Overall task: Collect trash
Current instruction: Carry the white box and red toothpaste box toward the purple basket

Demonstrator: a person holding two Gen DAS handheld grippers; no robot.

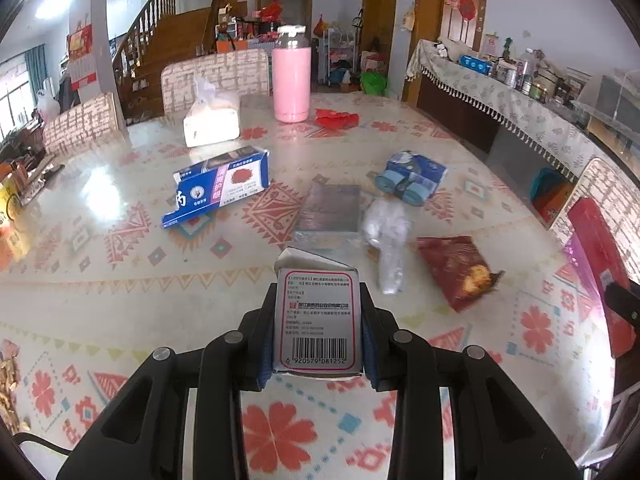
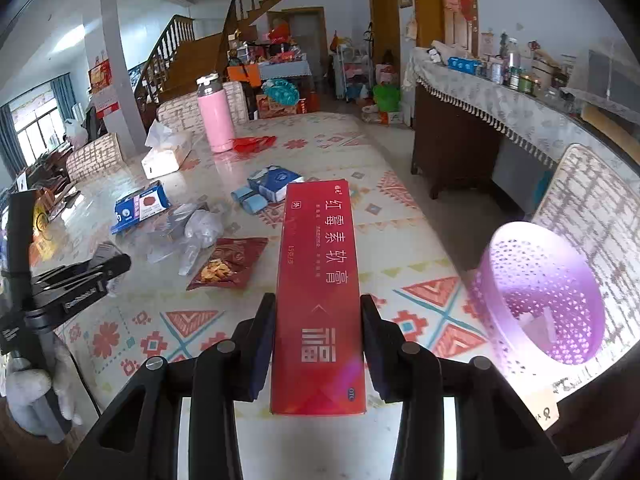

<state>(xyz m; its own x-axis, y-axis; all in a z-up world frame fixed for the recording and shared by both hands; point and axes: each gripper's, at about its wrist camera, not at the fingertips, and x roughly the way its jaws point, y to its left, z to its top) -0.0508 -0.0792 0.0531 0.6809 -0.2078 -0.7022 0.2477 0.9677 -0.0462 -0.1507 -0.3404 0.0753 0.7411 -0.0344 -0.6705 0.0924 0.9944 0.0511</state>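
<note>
We see a small grey carton (image 1: 318, 316), barcode face up and top flap open, clamped between the left fingers (image 1: 370, 344) above the bench (image 1: 120, 304). A long red carton (image 2: 318, 300) is gripped at its near end by the right fingers (image 2: 262, 344), its far end pointing to twelve o'clock. On the bench lie a torn blue box (image 1: 218, 186) at eleven o'clock, a crumpled clear wrapper (image 1: 386, 236) and an open red snack bag (image 1: 460, 268) at two. The purple perforated basket (image 2: 540, 292) sits at three o'clock of the red carton.

Red carton (image 2: 318, 296), lilac perforated basket (image 2: 544, 292), pink flask (image 2: 216, 122).
</note>
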